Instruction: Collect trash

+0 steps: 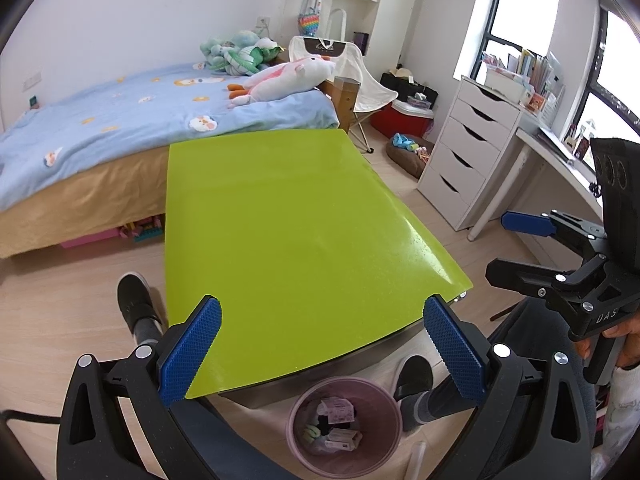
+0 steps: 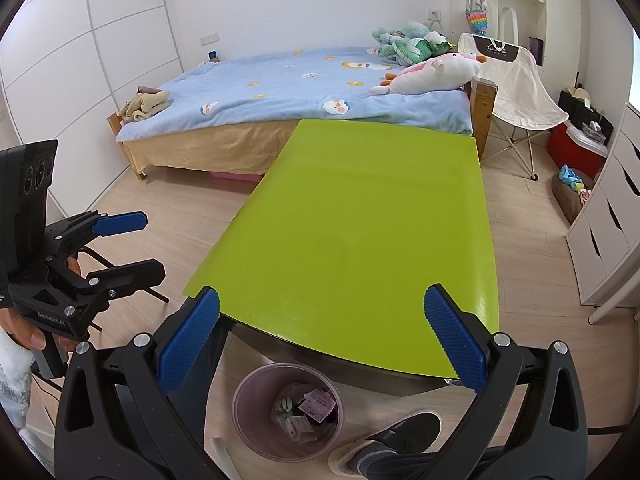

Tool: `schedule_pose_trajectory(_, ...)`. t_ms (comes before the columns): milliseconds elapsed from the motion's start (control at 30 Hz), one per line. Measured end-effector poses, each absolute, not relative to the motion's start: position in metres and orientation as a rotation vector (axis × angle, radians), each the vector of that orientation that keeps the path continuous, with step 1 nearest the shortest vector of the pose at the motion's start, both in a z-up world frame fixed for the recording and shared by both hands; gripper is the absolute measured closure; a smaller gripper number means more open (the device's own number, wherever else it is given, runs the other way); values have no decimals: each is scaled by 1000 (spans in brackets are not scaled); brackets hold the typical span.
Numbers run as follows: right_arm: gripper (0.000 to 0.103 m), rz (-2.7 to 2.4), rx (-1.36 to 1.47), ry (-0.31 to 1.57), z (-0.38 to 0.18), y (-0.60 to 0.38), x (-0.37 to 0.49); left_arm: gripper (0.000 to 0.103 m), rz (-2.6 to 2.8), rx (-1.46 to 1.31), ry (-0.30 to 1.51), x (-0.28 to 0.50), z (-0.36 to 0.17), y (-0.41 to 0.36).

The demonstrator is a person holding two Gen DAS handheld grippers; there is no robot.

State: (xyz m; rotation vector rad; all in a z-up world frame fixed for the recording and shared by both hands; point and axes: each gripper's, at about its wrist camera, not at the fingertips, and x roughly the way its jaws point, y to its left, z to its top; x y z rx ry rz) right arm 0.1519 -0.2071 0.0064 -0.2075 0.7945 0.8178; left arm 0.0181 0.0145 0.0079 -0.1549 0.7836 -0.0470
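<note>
A pink trash bin (image 1: 346,426) stands on the floor under the near edge of the lime-green table (image 1: 288,220); it holds several small packets and wrappers (image 1: 336,412). It also shows in the right wrist view (image 2: 289,412), as does the table (image 2: 360,216). My left gripper (image 1: 320,348) is open and empty, held above the table's near edge and the bin. My right gripper (image 2: 320,340) is open and empty, held likewise. Each gripper shows in the other's view, the right one (image 1: 516,244) and the left one (image 2: 136,244), both with jaws apart.
A bed (image 1: 120,120) with plush toys stands behind the table. A white drawer unit (image 1: 468,152), a folding chair (image 1: 360,80) and a red box (image 1: 404,116) stand to the right. The person's black shoes (image 1: 134,300) rest beside the bin.
</note>
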Motion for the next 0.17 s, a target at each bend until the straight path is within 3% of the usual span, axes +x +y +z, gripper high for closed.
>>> schedule_pose_trajectory(167,3,817,-208,794,7,-207,152,6,-50,-169,784,19,8,16)
